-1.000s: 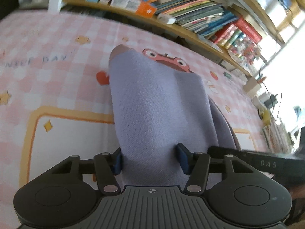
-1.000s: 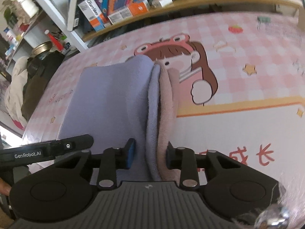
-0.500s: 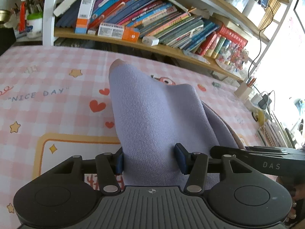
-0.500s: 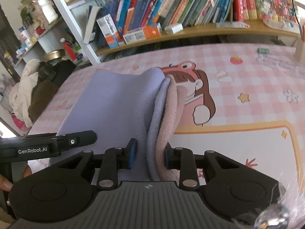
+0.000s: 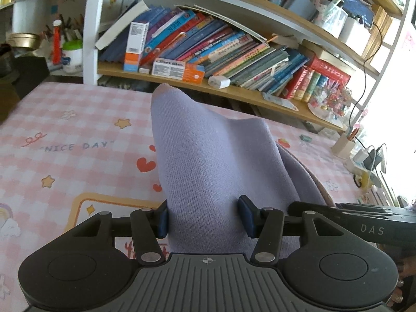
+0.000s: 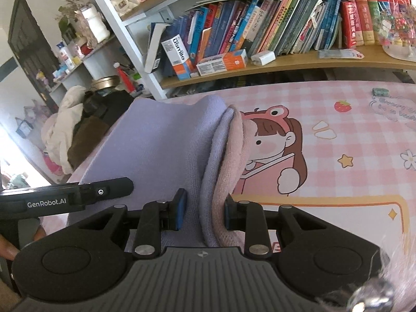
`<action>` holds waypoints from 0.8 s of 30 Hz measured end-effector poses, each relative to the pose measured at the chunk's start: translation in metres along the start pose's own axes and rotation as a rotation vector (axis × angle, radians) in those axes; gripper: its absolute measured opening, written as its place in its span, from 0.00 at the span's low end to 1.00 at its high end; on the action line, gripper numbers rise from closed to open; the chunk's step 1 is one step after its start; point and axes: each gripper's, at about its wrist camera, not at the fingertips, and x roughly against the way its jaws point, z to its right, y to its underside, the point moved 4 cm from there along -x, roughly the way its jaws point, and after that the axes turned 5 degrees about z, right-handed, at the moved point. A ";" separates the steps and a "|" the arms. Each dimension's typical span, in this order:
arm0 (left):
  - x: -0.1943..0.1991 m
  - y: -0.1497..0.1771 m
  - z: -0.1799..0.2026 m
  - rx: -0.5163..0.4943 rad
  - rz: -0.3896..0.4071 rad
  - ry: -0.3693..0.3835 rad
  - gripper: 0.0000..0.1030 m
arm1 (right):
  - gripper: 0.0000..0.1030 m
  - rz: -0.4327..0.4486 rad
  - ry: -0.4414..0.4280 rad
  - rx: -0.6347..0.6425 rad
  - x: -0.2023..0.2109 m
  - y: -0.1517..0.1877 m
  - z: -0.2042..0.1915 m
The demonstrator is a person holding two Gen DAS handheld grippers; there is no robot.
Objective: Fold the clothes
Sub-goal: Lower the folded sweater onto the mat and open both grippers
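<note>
Left wrist: left gripper (image 5: 205,215) fingers clamp lilac knit garment (image 5: 213,161); right gripper (image 6: 204,213) fingers pinch bunched folds.

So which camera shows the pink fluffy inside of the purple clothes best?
The right wrist camera. There the pink fleecy lining runs along the folded edge of the purple garment into the right claw. The left wrist camera shows mostly purple knit, with a thin pinkish sliver at the edge.

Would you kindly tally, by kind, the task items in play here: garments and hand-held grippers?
Lilac knit garment with pink lining: 1
Hand-held grippers: 2, left hand-held gripper and right hand-held gripper, both clamped on the garment
Total: 3
</note>
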 end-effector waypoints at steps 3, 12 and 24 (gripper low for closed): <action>0.004 0.001 0.000 0.005 0.002 -0.020 0.50 | 0.25 -0.002 -0.018 -0.001 0.000 0.001 -0.002; 0.010 -0.001 -0.007 -0.002 0.022 -0.019 0.50 | 0.25 0.015 -0.026 0.013 0.002 0.002 -0.013; -0.007 -0.020 -0.065 -0.016 0.023 0.063 0.50 | 0.25 0.033 0.055 0.004 -0.035 -0.007 -0.056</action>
